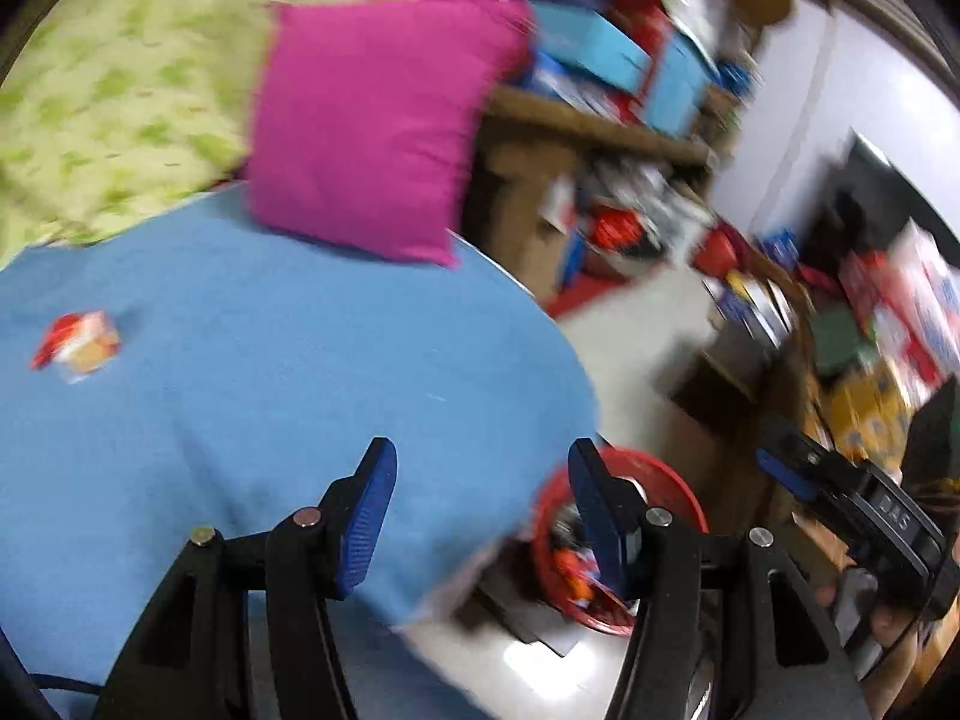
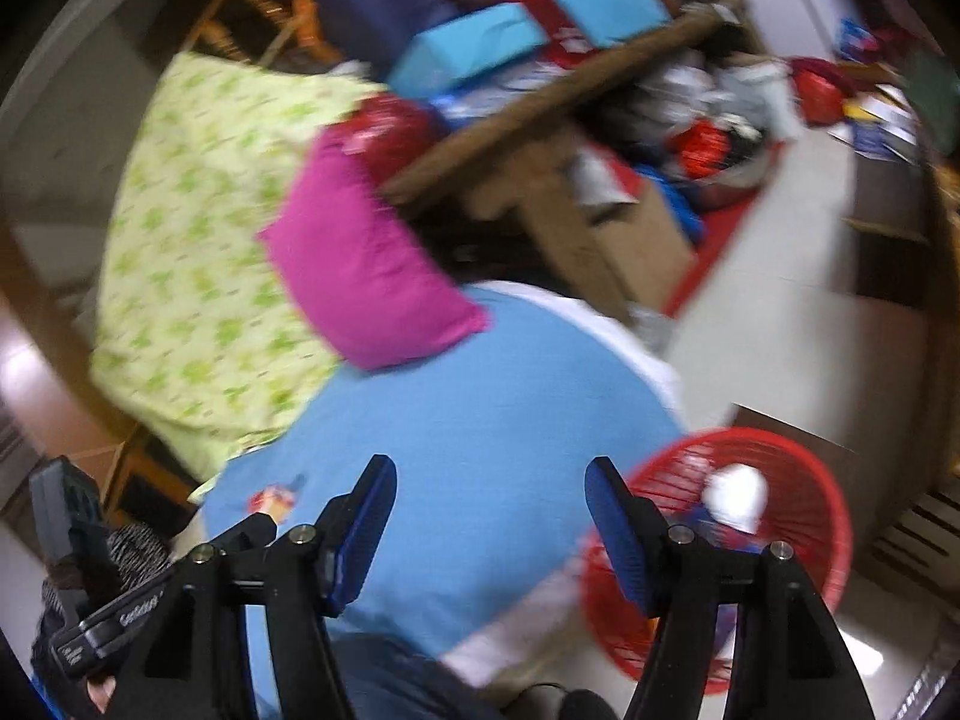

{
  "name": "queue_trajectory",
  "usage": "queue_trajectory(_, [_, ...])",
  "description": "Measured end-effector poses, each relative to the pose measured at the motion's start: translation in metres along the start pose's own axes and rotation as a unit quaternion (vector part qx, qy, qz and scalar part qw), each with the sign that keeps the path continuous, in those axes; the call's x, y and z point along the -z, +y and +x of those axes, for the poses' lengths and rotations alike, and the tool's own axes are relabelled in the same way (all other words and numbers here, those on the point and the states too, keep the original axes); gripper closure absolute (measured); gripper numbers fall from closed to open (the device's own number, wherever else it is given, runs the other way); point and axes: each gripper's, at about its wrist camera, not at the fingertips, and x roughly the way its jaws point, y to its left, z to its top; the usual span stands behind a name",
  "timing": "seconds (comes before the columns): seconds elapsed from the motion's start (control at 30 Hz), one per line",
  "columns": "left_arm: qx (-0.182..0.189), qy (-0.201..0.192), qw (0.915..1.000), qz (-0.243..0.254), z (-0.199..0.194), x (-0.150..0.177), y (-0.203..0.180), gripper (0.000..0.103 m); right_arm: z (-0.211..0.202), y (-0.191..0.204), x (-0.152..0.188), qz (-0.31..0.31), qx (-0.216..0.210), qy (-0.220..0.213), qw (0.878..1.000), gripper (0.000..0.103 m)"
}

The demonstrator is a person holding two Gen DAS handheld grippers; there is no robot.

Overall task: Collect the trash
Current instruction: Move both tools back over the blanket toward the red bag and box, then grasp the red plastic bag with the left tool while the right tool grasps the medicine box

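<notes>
Blue-sheeted bed (image 1: 252, 372), red snack wrapper (image 1: 77, 341) with blurred print, both grippers (image 1: 480, 510) (image 2: 489, 516) wide, empty.

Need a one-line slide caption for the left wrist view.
Open left gripper over blue bedcover; a red wrapper remains, red basket beside.

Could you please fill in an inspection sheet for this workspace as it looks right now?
Surface: blue cover on a bed or table, mostly bare.
Job's things: one red and white wrapper lies on the blue cover; red basket on the floor beside it holds a white crumpled piece and other scraps.
Clutter: pink cushion and green patterned cloth at the far end.
Grippers: left gripper open, nothing between the fingers; right gripper open, nothing between the fingers.
Cables: nothing seen clearly.
Surroundings: crowded shelf of boxes, more piles on the floor; frames blurred.
</notes>
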Motion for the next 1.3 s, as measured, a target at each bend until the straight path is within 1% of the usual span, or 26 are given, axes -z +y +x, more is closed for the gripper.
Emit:
queue_trajectory(0.07, [-0.026,-0.019,0.9993,-0.021,-0.018,-0.004,0.027,0.043,0.007,0.032,-0.001,-0.025,-0.024,0.0,0.999,0.033])
queue_trajectory(0.1, [-0.047,-0.034,0.9979,-0.03,-0.03,-0.005,0.043,0.043,0.013,0.047,0.0,-0.034,-0.039,0.005,0.999,0.033])
queue_trajectory(0.13, [-0.071,-0.05,0.9955,-0.038,-0.042,-0.005,0.06,0.043,0.019,0.066,0.002,-0.042,-0.059,0.01,0.997,0.033])
queue_trajectory(0.2, [-0.107,-0.07,0.9904,-0.05,-0.062,-0.004,0.089,0.042,0.029,0.095,0.007,-0.061,-0.078,0.015,0.995,0.033])
queue_trajectory(0.27, [-0.128,-0.077,0.9863,-0.071,-0.077,-0.001,0.118,0.042,0.044,0.125,0.012,-0.078,-0.102,0.029,0.991,0.033])
queue_trajectory(0.33, [-0.137,-0.082,0.9822,-0.099,-0.088,0.001,0.149,0.042,0.062,0.161,0.016,-0.099,-0.128,0.046,0.986,0.033])
queue_trajectory(0.37, [-0.139,-0.083,0.9806,-0.11,-0.093,0.002,0.162,0.042,0.069,0.173,0.019,-0.109,-0.136,0.052,0.983,0.033])
queue_trajectory(0.4, [-0.145,-0.084,0.9774,-0.129,-0.099,0.001,0.183,0.042,0.08,0.19,0.022,-0.121,-0.148,0.066,0.979,0.031])
queue_trajectory(0.47, [-0.151,-0.087,0.9722,-0.157,-0.107,0.002,0.213,0.042,0.1,0.221,0.029,-0.133,-0.175,0.092,0.971,0.031])
queue_trajectory(0.5, [-0.156,-0.086,0.9675,-0.18,-0.111,0.0,0.236,0.042,0.112,0.239,0.035,-0.142,-0.19,0.106,0.966,0.029])
queue_trajectory(0.57, [-0.163,-0.088,0.9591,-0.214,-0.114,-0.003,0.263,0.042,0.133,0.265,0.046,-0.151,-0.206,0.129,0.958,0.028])
queue_trajectory(0.63, [-0.169,-0.092,0.9476,-0.255,-0.115,-0.009,0.3,0.042,0.162,0.294,0.061,-0.155,-0.221,0.152,0.951,0.028])
queue_trajectory(0.73, [-0.182,-0.091,0.9332,-0.296,-0.113,-0.024,0.346,0.042,0.203,0.323,0.08,-0.153,-0.229,0.182,0.944,0.028])
queue_trajectory(0.77, [-0.179,-0.092,0.9306,-0.306,-0.11,-0.03,0.36,0.042,0.222,0.334,0.089,-0.148,-0.225,0.197,0.943,0.028])
queue_trajectory(0.83, [-0.173,-0.091,0.9283,-0.316,-0.102,-0.04,0.38,0.042,0.253,0.35,0.099,-0.146,-0.225,0.217,0.938,0.028])
queue_trajectory(0.9, [-0.17,-0.09,0.9271,-0.322,-0.086,-0.048,0.403,0.042,0.292,0.361,0.111,-0.128,-0.22,0.24,0.937,0.028])
queue_trajectory(0.97, [-0.171,-0.092,0.9266,-0.322,-0.074,-0.047,0.414,0.042,0.327,0.366,0.122,-0.111,-0.215,0.259,0.935,0.028])
queue_trajectory(1.0, [-0.172,-0.098,0.9251,-0.324,-0.068,-0.041,0.422,0.042,0.349,0.367,0.128,-0.095,-0.208,0.272,0.935,0.028])
queue_trajectory(1.03, [-0.181,-0.095,0.9206,-0.333,-0.06,-0.034,0.43,0.042,0.372,0.367,0.135,-0.072,-0.206,0.286,0.933,0.028])
queue_trajectory(1.07, [-0.193,-0.079,0.9169,-0.34,-0.055,-0.03,0.437,0.042,0.393,0.365,0.141,-0.052,-0.203,0.299,0.931,0.028])
queue_trajectory(1.1, [-0.198,-0.058,0.9175,-0.34,-0.048,-0.026,0.446,0.042,0.419,0.362,0.149,-0.029,-0.193,0.31,0.93,0.028])
queue_trajectory(1.13, [-0.199,-0.056,0.918,-0.338,-0.046,-0.023,0.45,0.042,0.437,0.359,0.153,-0.012,-0.188,0.314,0.93,0.028])
queue_trajectory(1.17, [-0.208,-0.055,0.9159,-0.339,-0.046,-0.022,0.453,0.042,0.455,0.358,0.158,0.007,-0.182,0.317,0.931,0.028])
queue_trajectory(1.2, [-0.224,-0.053,0.9118,-0.34,-0.045,-0.02,0.457,0.042,0.475,0.356,0.162,0.023,-0.171,0.321,0.931,0.028])
queue_trajectory(1.23, [-0.227,-0.051,0.9109,-0.341,-0.045,-0.019,0.459,0.042,0.494,0.353,0.167,0.042,-0.158,0.322,0.932,0.028])
queue_trajectory(1.3, [-0.225,-0.045,0.9101,-0.345,-0.041,-0.018,0.465,0.042,0.517,0.348,0.175,0.06,-0.144,0.331,0.931,0.028])
